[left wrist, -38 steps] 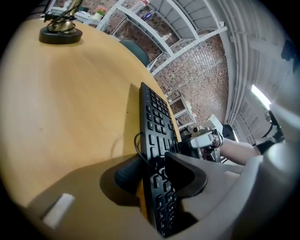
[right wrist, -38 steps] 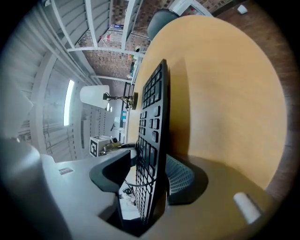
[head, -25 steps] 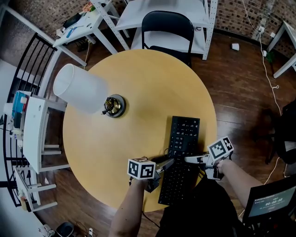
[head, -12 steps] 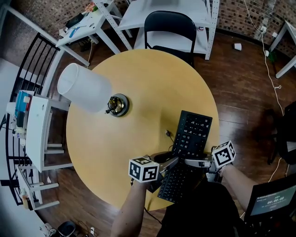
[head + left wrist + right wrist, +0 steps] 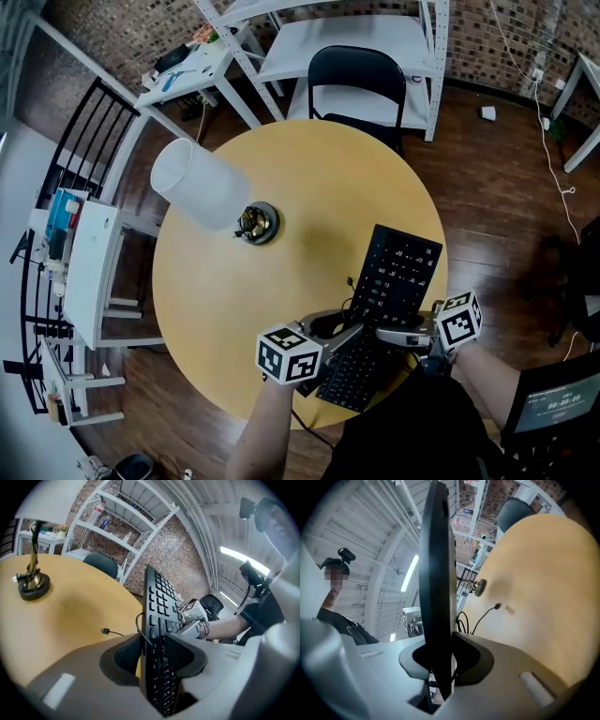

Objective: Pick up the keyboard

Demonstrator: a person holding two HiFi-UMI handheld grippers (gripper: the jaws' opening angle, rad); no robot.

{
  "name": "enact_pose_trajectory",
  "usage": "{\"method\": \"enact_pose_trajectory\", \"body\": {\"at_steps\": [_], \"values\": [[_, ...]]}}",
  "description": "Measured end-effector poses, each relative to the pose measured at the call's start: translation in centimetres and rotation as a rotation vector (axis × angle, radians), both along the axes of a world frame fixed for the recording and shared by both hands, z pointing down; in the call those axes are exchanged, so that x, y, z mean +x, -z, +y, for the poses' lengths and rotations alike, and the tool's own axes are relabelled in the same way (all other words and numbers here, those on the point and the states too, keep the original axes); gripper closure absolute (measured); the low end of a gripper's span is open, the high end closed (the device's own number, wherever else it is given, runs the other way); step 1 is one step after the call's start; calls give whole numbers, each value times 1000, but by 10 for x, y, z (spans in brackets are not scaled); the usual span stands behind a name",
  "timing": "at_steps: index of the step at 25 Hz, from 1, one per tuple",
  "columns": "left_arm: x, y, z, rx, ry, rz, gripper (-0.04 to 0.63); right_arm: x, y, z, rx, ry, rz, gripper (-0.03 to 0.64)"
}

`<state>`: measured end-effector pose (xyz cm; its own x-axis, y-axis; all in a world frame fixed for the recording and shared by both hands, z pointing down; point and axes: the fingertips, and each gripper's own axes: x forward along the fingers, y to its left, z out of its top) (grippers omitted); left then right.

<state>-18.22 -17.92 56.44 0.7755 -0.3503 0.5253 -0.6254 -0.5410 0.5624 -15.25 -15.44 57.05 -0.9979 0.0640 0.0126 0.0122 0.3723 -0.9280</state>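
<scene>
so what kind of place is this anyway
Probably a lab or workshop room, not a home: bare brick walls, white metal shelving racks, and a round wooden table with a table lamp.

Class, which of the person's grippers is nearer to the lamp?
Left. The left gripper clamps the keyboard on the edge facing the lamp; the right gripper clamps the opposite edge, farther from the lamp.

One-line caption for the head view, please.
Left gripper and right gripper grip a black keyboard by its near end over the round table; lamp at left.
</scene>
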Motion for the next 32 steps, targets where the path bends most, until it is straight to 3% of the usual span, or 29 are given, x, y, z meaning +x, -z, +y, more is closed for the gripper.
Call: {"method": "enact_pose_trajectory", "body": {"at_steps": [6, 12, 20, 27, 32], "values": [[-6, 62, 4, 127, 22, -62, 437, -9, 58, 6, 149, -14, -41, 541], [-5, 104, 18, 221, 56, -58, 433, -17, 97, 18, 271, -32, -52, 541], [-9, 157, 39, 370, 65, -27, 426, -18, 141, 38, 283, -127, -141, 546], [-39, 205, 65, 537, 169, 11, 396, -1, 168, 49, 271, -233, -209, 546], [-59, 243, 94, 621, 263, 49, 396, 18, 186, 48, 285, -286, -194, 546]]}}
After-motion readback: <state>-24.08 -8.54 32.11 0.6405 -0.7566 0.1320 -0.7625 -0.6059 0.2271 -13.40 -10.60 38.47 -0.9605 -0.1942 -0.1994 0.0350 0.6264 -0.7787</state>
